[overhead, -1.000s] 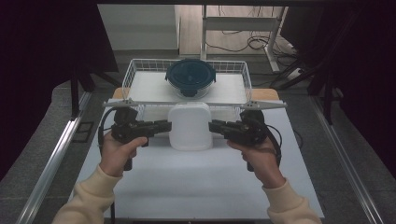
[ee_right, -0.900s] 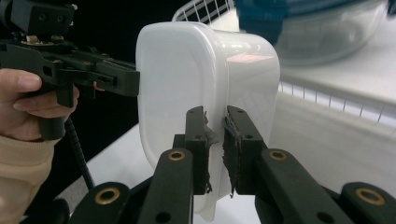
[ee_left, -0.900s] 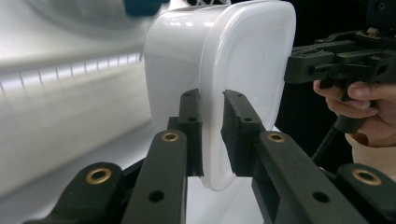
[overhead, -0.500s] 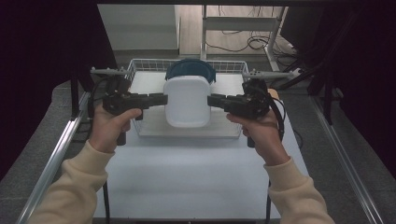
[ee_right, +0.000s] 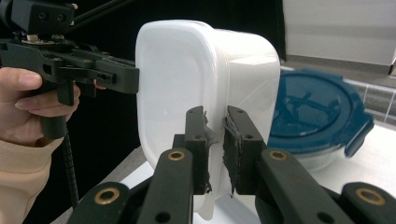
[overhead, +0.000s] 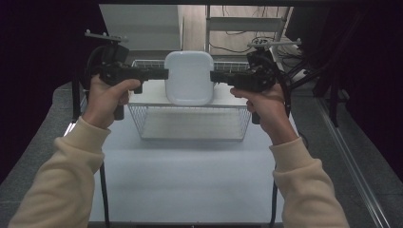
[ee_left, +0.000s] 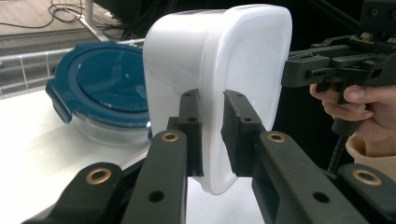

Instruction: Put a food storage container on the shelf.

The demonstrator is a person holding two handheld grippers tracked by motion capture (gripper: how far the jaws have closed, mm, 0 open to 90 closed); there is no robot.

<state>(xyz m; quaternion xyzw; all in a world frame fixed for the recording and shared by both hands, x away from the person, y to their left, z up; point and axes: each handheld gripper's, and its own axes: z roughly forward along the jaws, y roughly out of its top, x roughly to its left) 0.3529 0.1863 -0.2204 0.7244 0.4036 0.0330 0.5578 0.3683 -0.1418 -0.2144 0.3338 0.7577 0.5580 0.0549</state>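
Container status: white rounded-rectangular plastic tub (overhead: 188, 77) is in the air, tipped on its side, its broad flat face turned toward the high camera. It hangs above the front edge of the white wire basket (overhead: 192, 122) at the far end of the pale table (overhead: 190, 175).

Left hand-held gripper (overhead: 161, 73) is clamped on the tub's left rim; in the left gripper view both black pads (ee_left: 192, 128) pinch the thin wall, one on each side. Right hand-held gripper (overhead: 216, 77) is clamped on the opposite rim the same way; in the right gripper view its worn pads (ee_right: 235, 149) squeeze the wall edge. Both point level and inward, facing each other across the tub.

Person's left hand (overhead: 105, 97) and right hand (overhead: 267, 108) grip the pistol-style handles, cream sleeves (overhead: 62, 175) coming in from the bottom of the frame.

Round clear glass container with a dark blue clip-on lid (ee_left: 105, 91) sits on the white surface behind and below the tub, not touching it. From the right gripper view it (ee_right: 314, 116) lies just past the tub's far side.
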